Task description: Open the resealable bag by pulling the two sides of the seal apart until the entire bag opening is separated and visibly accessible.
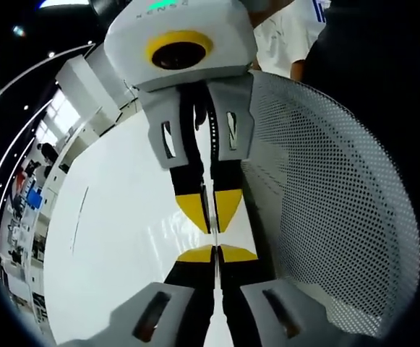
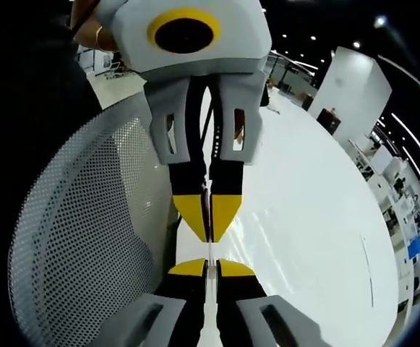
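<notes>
left tongs [image 1: 215, 253] seen pinched shut on one edge of a thin clear bag seal [image 1: 214, 217] | right tongs [image 2: 208, 266] clamped tip-to-tip opposite, on the same seal edge | seal held above the white table [image 1: 123, 238] | perforated mesh basket [image 1: 340, 210] just beside | a person's white sleeve [image 1: 289, 36] beyond

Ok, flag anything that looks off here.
Nothing looks spilled, damaged or askew. The left tongs and right tongs are both shut, meeting tip to tip over the white table, beside a mesh screen. I cannot tell whether they pinch anything.
</notes>
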`<state>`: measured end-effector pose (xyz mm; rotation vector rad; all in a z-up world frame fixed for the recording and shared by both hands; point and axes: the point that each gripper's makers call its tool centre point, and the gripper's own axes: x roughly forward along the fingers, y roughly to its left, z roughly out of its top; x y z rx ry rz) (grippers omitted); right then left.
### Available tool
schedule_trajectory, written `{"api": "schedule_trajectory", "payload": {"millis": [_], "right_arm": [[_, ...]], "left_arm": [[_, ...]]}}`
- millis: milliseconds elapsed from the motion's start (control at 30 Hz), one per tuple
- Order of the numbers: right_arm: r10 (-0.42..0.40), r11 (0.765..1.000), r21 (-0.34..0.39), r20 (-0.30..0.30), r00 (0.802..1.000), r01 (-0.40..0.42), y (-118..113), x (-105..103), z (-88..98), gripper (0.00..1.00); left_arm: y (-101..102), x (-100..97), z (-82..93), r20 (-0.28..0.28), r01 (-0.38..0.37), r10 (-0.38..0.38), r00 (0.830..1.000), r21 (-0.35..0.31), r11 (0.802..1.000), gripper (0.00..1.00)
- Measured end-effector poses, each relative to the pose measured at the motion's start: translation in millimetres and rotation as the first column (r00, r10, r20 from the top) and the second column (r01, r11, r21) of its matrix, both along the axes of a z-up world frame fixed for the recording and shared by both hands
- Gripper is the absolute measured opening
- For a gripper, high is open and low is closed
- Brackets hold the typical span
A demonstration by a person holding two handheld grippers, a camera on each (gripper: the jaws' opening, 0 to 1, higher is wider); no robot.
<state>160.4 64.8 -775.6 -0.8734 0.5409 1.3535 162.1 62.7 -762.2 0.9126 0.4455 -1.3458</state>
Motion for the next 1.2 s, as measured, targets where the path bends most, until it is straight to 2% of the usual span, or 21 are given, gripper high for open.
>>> {"api": "schedule_trajectory", "payload": {"millis": [133, 400, 467, 533, 767, 1200], "right_arm": [[-0.002, 1.0, 0.01, 0.0, 1.0, 0.002, 3, 1, 3.3, 0.0], [0.021, 1.0, -0.001, 0.031, 0.999, -0.021, 7, -1, 4.0, 0.0], [0.024, 1.0, -0.006, 0.042, 0.999, -0.023, 5, -1, 3.5, 0.0], [0.024, 1.0, -0.005, 0.044, 0.999, -0.024, 4, 0, 4.0, 0.0], [0.024, 1.0, -0.008, 0.035, 0.999, -0.024, 3, -3, 0.8, 0.0], [0.004, 1.0, -0.021, 0.023, 1.0, -0.003, -11, -4, -2.8, 0.0]], "left_arm": [[-4, 1.1, 1.3, -0.01, -0.024, 0.024, 1.0, -0.013, 1.0, 0.01], [-7, 1.2, -1.9, 0.014, -0.026, 0.026, 1.0, 0.027, 0.999, 0.0], [-8, 2.0, -0.2, 0.03, -0.034, 0.033, 0.999, 0.013, 0.999, 0.0], [-9, 1.9, -0.7, 0.002, -0.077, 0.077, 0.997, -0.018, 0.997, 0.0], [-2, -2.3, -4.3, 0.007, -0.032, 0.031, 0.999, 0.012, 0.999, 0.0], [-4, -5.0, -4.0, 0.006, -0.009, 0.009, 1.0, 0.012, 1.0, 0.0]]}}
